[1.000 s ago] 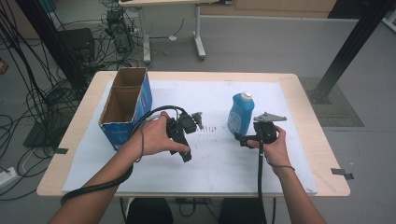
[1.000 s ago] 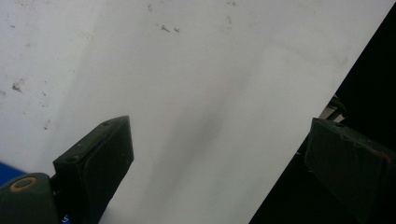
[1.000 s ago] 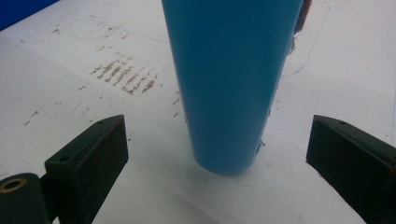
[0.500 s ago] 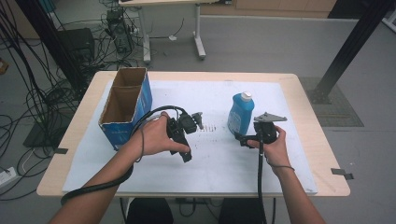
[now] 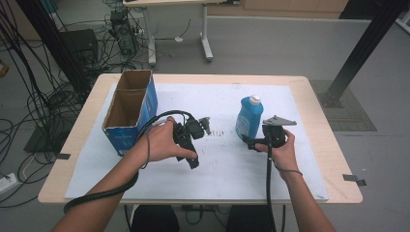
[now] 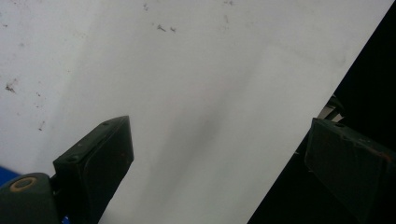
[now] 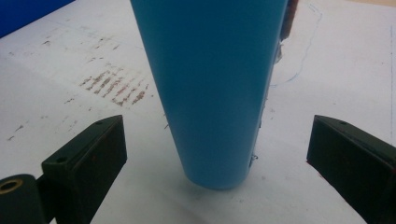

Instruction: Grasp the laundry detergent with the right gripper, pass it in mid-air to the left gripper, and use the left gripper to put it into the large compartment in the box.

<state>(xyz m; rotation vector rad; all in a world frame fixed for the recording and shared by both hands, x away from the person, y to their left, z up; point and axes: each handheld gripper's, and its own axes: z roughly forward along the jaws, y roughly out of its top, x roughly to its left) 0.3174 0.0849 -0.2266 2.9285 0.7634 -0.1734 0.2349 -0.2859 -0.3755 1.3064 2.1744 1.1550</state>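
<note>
1. So, progress first: the right gripper (image 5: 248, 141), right of centre in the high view, sits low at the foot of the bottle (image 5: 249, 117), and I judge the work to be at the approach stage. The grasp is not yet made, and lifting and placing are all left to do.
2. In the right gripper view the bottle (image 7: 212, 84) stands upright in the middle of the frame, base on the mat (image 7: 327, 74), between the two jaws. The jaws are spread wide, with clear gaps on both sides, touching nothing.
3. The left gripper (image 5: 199, 126), just left of centre in the high view, hovers low over the mat (image 5: 217, 164) with nothing between its jaws. In the left gripper view they stand wide apart over bare white mat (image 6: 187, 84), with dark space at the right edge.
4. The box (image 5: 129, 111), at the upper left of the mat, stands open at the top and looks empty. I would guess it is where the bottle is meant to go, but that is a guess.
5. Counts, largest thing to smallest: one table (image 5: 314, 96), one mat, one box, two grippers, one bottle with one white cap (image 5: 255, 99).
6. A patch of brownish scuff marks (image 5: 218, 133) lies at mid-frame between the grippers.
</note>
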